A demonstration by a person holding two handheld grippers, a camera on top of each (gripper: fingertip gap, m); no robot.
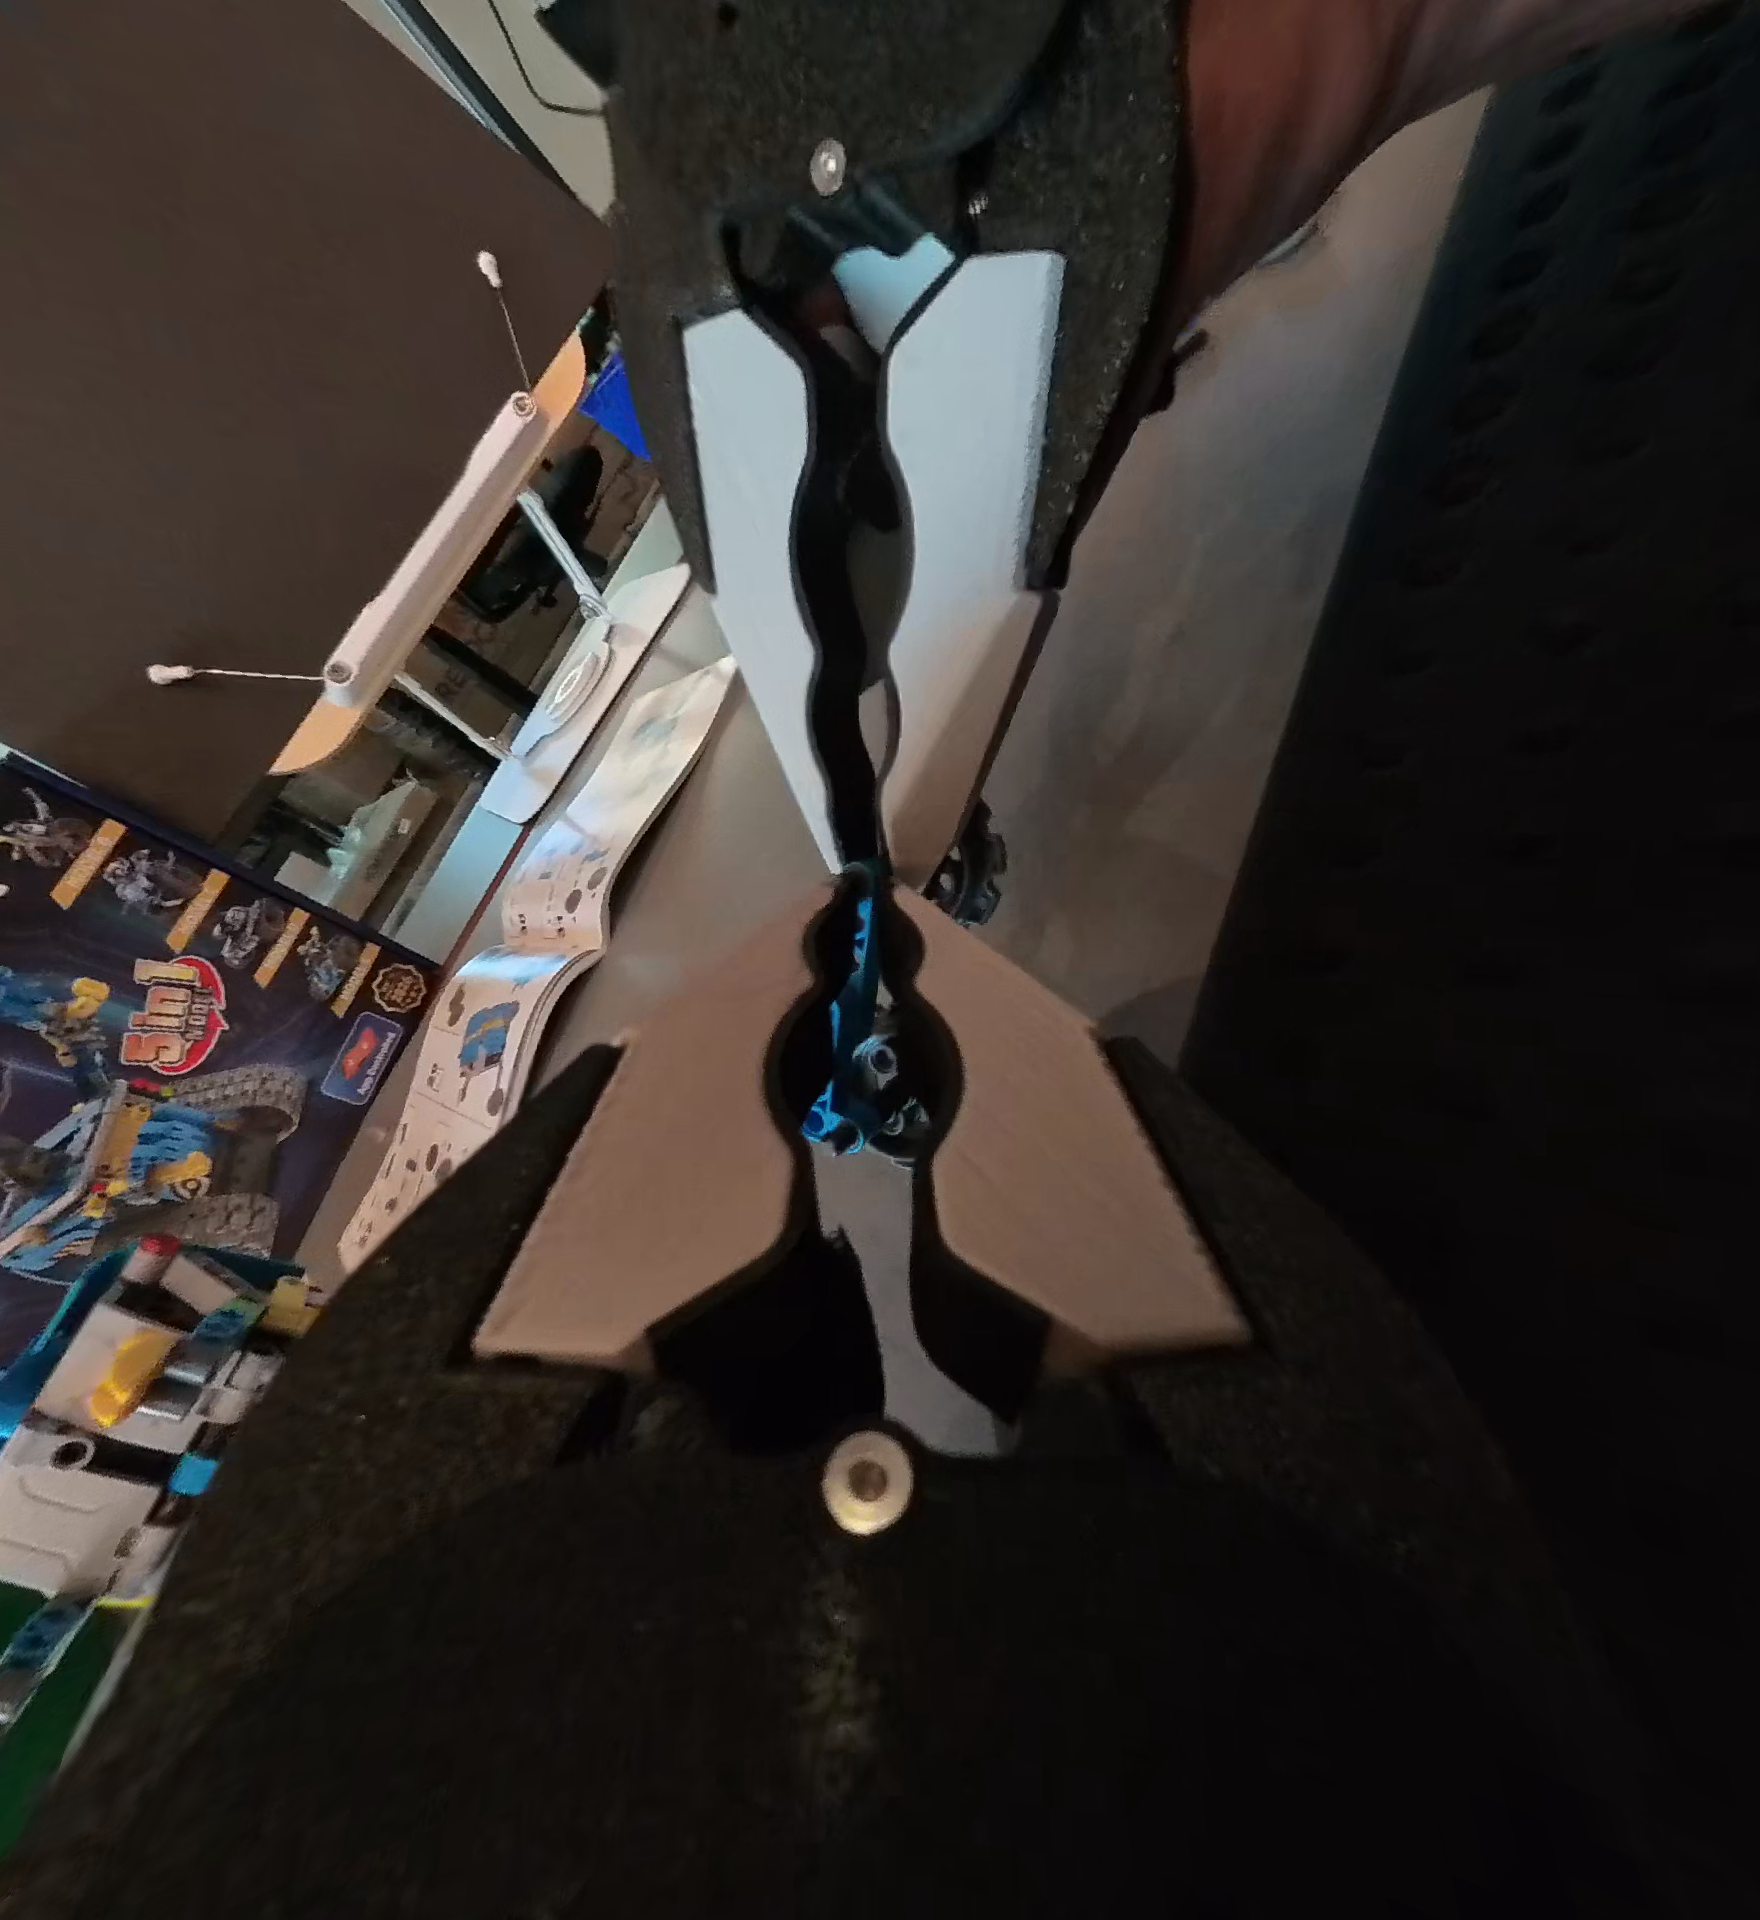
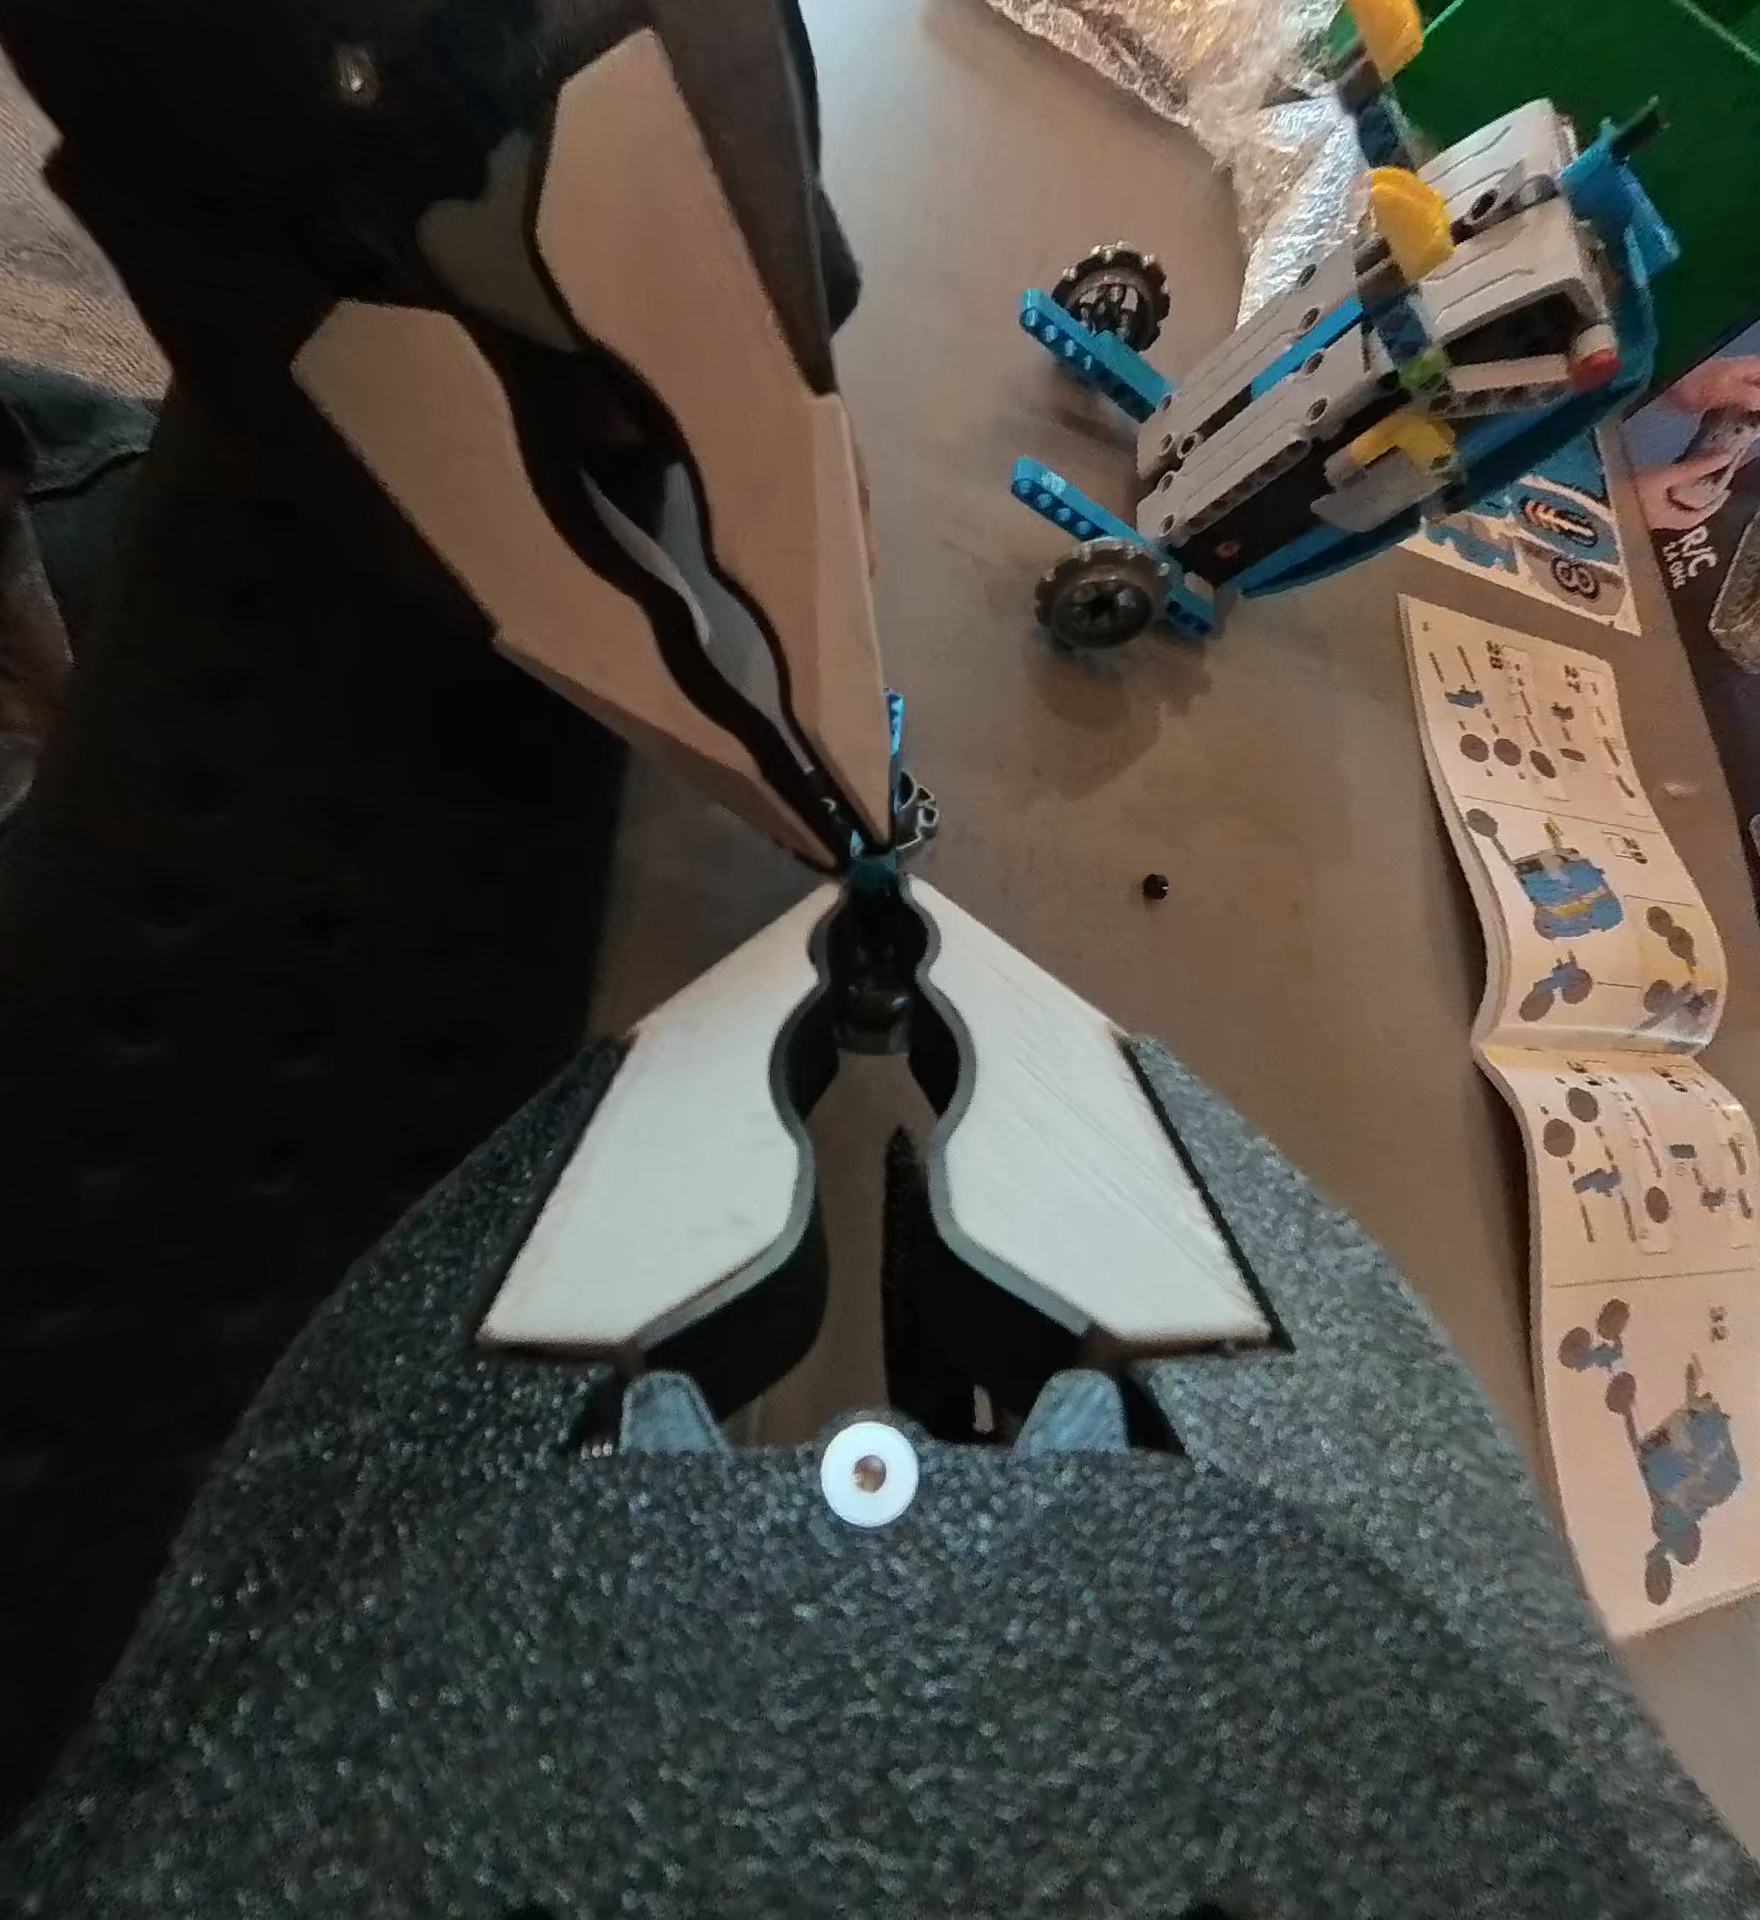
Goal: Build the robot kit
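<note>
Two hand-held grippers meet tip to tip above a grey tabletop point(image 2: 1219, 935), both pinching the same small building-block piece.

The left gripper point(image 1: 860, 914) has its pale fingers point(image 1: 668, 1143) drawn narrow, clamped on a small blue beam piece point(image 1: 850, 997) with dark pegs. The piece sits in the scalloped gap between the fingers, reaching up to the tips. To the left of these fingers lies a dark toy kit box point(image 1: 128, 1039), with a partly built blue, grey and yellow model point(image 1: 128, 1382) just below it. Between the box and the fingers lies an open instruction booklet point(image 1: 523, 997). Directly beyond the fingertips, the right gripper point(image 1: 855, 868) points back toward the camera, its tips touching the same piece. A dark toothed wheel point(image 1: 975, 868) shows just right of those tips.

The right gripper point(image 2: 871, 888) also has its fingers point(image 2: 1042, 1174) nearly closed, gripping the blue piece point(image 2: 876, 883) at the tips, with a dark round part in the gap behind. Straight ahead, the left gripper point(image 2: 845, 852) meets it. To the right of the fingertips a small black peg point(image 2: 1154, 886) lies on the table. Farther right and beyond stands the model point(image 2: 1375, 384) with two toothed wheels point(image 2: 1104, 601), then the booklet point(image 2: 1603, 1091).
</note>
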